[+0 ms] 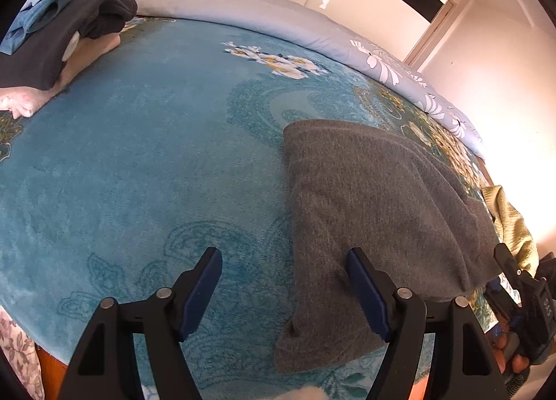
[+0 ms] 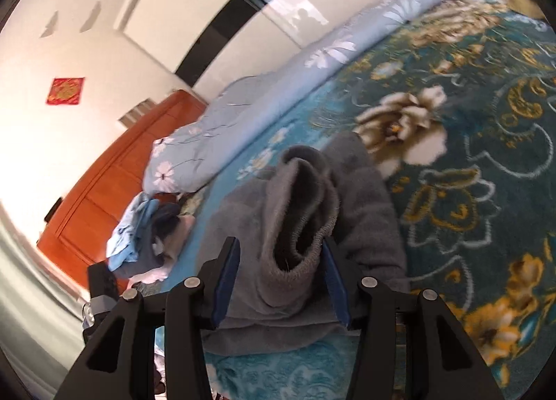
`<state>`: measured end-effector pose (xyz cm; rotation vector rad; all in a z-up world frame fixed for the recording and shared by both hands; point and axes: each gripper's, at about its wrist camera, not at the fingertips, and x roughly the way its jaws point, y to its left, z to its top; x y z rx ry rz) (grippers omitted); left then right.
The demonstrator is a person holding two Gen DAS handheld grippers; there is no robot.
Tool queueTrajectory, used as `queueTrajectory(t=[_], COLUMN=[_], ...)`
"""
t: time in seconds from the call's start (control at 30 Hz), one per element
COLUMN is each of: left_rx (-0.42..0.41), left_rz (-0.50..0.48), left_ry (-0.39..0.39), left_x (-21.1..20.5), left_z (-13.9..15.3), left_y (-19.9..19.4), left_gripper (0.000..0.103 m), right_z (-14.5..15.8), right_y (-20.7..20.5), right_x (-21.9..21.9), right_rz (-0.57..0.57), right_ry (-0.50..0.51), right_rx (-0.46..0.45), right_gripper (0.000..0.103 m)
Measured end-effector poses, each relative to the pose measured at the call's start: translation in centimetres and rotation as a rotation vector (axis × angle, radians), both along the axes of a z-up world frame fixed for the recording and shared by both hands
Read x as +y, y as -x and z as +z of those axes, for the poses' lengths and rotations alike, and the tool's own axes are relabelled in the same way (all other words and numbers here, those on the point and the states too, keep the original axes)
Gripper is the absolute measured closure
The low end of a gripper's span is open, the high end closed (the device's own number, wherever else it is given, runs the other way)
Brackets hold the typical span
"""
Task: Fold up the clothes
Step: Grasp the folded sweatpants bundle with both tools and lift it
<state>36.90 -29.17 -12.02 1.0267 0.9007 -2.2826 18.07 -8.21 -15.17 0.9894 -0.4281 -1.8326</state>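
A grey knit garment (image 1: pixel 375 212) lies folded on the blue floral blanket (image 1: pixel 146 163). My left gripper (image 1: pixel 285 290) is open and empty just above the blanket, its right finger over the garment's near left edge. In the right wrist view the same grey garment (image 2: pixel 299 226) bulges up between the fingers of my right gripper (image 2: pixel 281 278), with a ribbed cuff or hem standing open. The jaws stand wide and the cloth fills the gap; I cannot tell whether they pinch it. The right gripper also shows at the right edge of the left wrist view (image 1: pixel 521 282).
A pile of clothes, light blue, dark navy and pink (image 1: pixel 62 31), sits at the far left of the bed. A pale blue flowered quilt (image 1: pixel 264 14) is bunched along the far side. A yellow-green knit (image 1: pixel 510 222) lies at the right edge. An orange wooden headboard (image 2: pixel 114 188) stands behind.
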Motion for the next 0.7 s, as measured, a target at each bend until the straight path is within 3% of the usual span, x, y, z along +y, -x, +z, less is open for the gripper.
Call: queueTrajectory(t=[0.1,0.2,0.4,0.43,0.47,0.57,0.7], left_rx=[0.0,-0.003,-0.015,-0.018,-0.02,-0.021,0.035], left_rz=[0.0,0.0,-0.002,-0.003,-0.004,-0.006,-0.055], left_ry=[-0.006,-0.004,-0.002,0.003,0.007,0.003,-0.038], left_x=[0.0,0.1,0.1,0.1,0.2,0.3,0.5], left_z=[0.0,-0.1,0.2,0.3,0.4,0.5,1.1], left_y=[0.1,0.0,0.0,0.0,0.0,-0.1,0.0], left_gripper=[0.026,0.026,0.026,0.026,0.026,0.026,0.025], right_z=[-0.9,-2.8,-2.8,-2.6,-2.3,-1.2,1.5], right_y=[0.6,1.4,2.4,2.4,2.5,2.6,3.1], right_x=[-0.3,0.4,-1.0,-1.1,-1.2,-1.3,0.5], right_rz=[-0.018,-0.015,-0.002,-0.004,-0.005,-0.001,0.013], right_ry=[-0.068,0.015,0.065,0.075,0.081,0.093,0.177], right_rx=[-0.027,-0.144,-0.182,-0.181,-0.177,-0.158,-0.09], right_gripper=[0.053,0.053,0.053,0.06,0.079,0.085,0.086])
